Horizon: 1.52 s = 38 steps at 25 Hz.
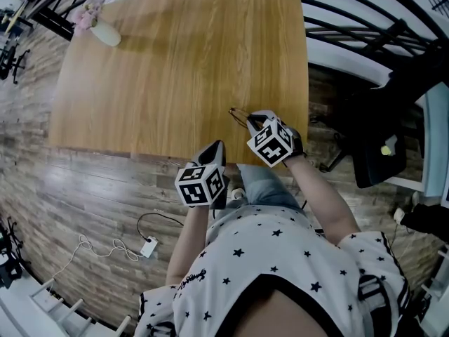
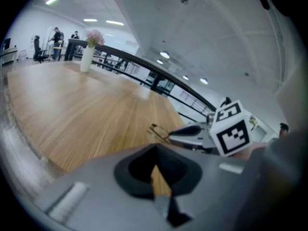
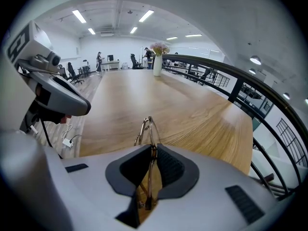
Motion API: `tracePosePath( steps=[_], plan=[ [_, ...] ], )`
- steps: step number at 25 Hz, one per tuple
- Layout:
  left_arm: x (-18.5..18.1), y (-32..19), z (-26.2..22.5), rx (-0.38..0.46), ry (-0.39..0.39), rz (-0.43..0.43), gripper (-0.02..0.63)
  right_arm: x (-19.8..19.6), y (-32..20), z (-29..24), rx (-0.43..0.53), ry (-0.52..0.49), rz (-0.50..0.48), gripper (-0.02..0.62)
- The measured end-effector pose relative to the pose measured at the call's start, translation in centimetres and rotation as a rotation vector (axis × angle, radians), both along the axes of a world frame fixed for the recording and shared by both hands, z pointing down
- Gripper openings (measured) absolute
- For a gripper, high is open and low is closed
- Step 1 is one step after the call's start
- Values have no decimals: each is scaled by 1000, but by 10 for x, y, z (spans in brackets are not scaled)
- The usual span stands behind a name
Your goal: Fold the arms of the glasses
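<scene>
R gripper (image 3: 152, 149): jaws clenched on glasses (image 3: 147, 129); frame front sticks out past tips. Pos.: near-right part of table (image 1: 175, 62). L gripper (image 2: 155, 149): jaws pressed together, nothing between. Pos.: near table edge, just left of R gripper, apart from glasses.

Near the table's (image 1: 175, 69) front edge, the right gripper (image 1: 254, 120) covers most of the glasses (image 1: 236, 111). Only a thin bit of frame pokes out. Past the table's far end, the people (image 3: 99, 59) are too small to make out.
</scene>
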<state>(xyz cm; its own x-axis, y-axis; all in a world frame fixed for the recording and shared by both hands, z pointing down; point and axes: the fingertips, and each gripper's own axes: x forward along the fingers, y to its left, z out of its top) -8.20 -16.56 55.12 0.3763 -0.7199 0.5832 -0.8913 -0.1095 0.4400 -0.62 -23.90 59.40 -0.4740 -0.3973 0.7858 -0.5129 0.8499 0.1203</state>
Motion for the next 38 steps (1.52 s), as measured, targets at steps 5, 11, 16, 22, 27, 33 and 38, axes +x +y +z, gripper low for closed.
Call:
tracePosePath(
  steps=[5,11,16,22,27,33,38],
  plan=[
    [1,3,0,1,0,7,7,-4,5,2,-6,2,-2,34],
    [0,9,0,4,1,4,8,-5,14,6,-3,10,-9,34],
    [-2,12,-1,4,3,-2,8,-7,18,8,-14,17,-17,40],
    [-5,18,-2,3,8,-5,7,-13,28,12,-39,22,-26,54],
    [-9,24,-3,4,9,-11,7,-13,27,12,-29,32,-20,54],
    [-11,31,-9,20,8,-18,7,-12,26,6,-23,14,14,55],
    [-13,38,-16,38,4,-17,8,-11,33,-12,4,-29,48,55]
  ],
)
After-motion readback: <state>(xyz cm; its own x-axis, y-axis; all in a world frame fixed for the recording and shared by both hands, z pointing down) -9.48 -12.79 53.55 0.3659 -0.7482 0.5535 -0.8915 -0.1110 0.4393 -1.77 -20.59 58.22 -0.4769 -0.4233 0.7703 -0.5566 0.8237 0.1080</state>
